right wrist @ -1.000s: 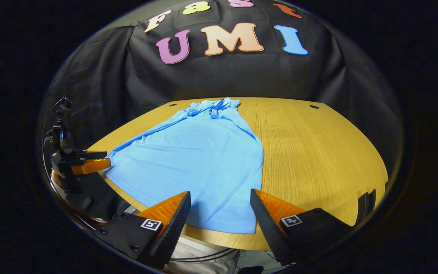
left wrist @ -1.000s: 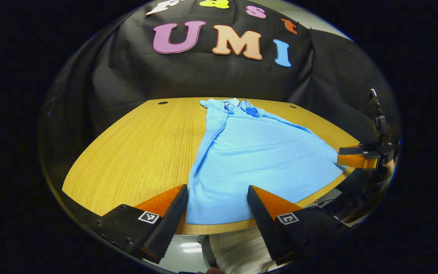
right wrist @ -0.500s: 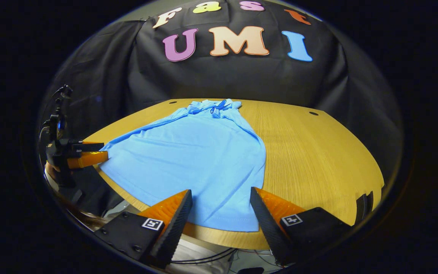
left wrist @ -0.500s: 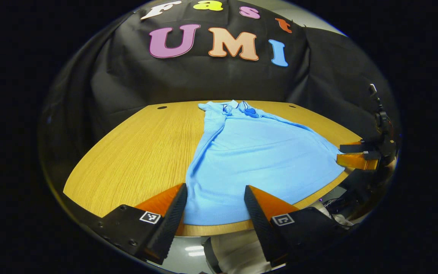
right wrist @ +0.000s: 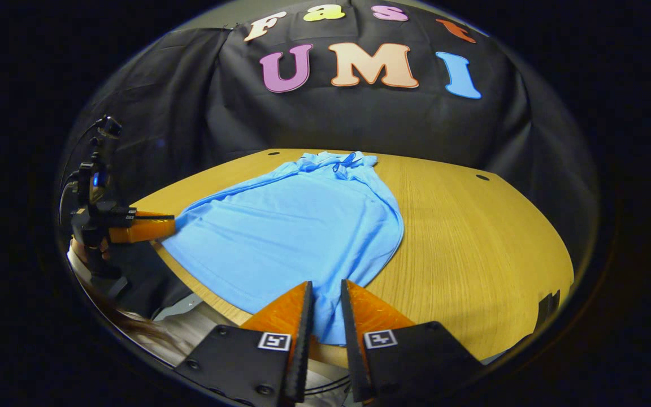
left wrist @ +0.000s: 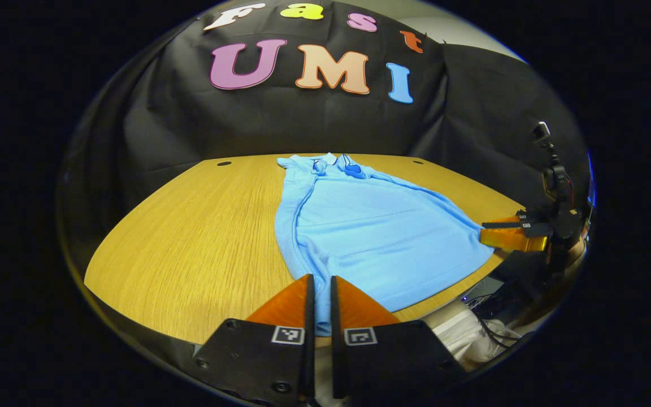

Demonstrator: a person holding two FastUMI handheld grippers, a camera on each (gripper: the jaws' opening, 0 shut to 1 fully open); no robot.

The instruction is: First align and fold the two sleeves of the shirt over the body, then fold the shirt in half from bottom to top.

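Note:
A light blue shirt (left wrist: 370,232) lies flat on the wooden table (left wrist: 190,237), collar at the far edge and hem toward me. My left gripper (left wrist: 319,285) is shut on the shirt's bottom left hem corner, cloth pinched between its fingers. In the right gripper view the same shirt (right wrist: 291,226) spreads to the left, and my right gripper (right wrist: 325,291) is shut on the bottom right hem corner. Each view also shows the other gripper far off at the hem: the right gripper (left wrist: 486,233) and the left gripper (right wrist: 168,226).
The table (right wrist: 472,243) has bare wood on both sides of the shirt and small dark holes near its far edge. Black cloth walls the booth behind. A person's light trousers (left wrist: 461,339) and cables show below the table's near edge.
Both grippers went from open to shut, each pinching a hem corner. The cloth near each corner has bunched slightly toward the fingers.

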